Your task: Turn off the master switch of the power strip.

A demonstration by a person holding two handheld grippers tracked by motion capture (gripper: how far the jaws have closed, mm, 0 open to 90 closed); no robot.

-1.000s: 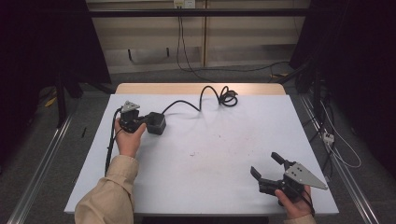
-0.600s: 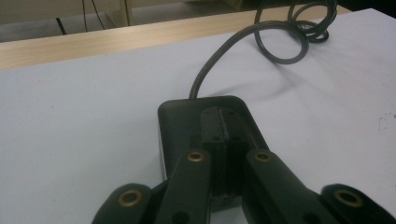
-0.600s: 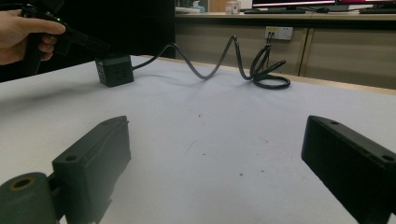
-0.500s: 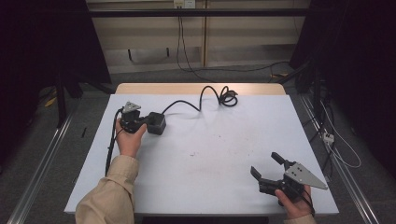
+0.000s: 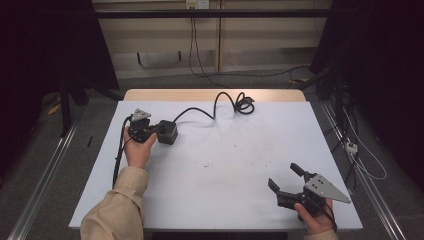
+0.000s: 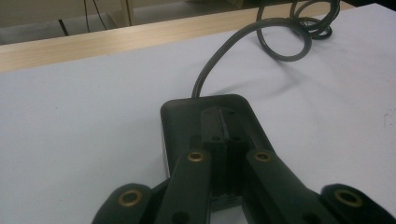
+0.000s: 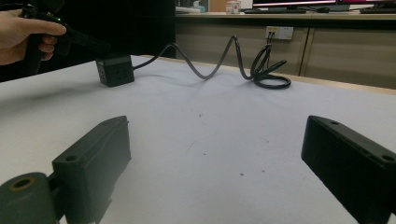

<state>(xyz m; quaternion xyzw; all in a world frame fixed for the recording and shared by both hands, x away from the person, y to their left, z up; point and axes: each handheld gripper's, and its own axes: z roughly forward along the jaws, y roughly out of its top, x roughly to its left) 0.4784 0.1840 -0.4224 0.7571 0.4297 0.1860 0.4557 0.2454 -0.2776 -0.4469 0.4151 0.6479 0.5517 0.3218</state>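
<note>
Your white surface (image 5: 215,150) sits over a wooden tabletop edge (image 5: 210,95), on grey floor (image 5: 95,130). Beyond it you face beige cabinets (image 5: 210,40) with a wall socket (image 5: 196,4); dark curtains (image 5: 380,60) flank both sides.

White table surface (image 5: 225,150) occupies the centre of the frame, marked with small reddish specks at centre. Wooden edge strip (image 5: 210,94) runs along its upper side. Wall socket (image 5: 196,4) sits at top centre, cables (image 5: 192,45) hanging below. White plug (image 5: 351,147) lies on grey floor, right.
</note>
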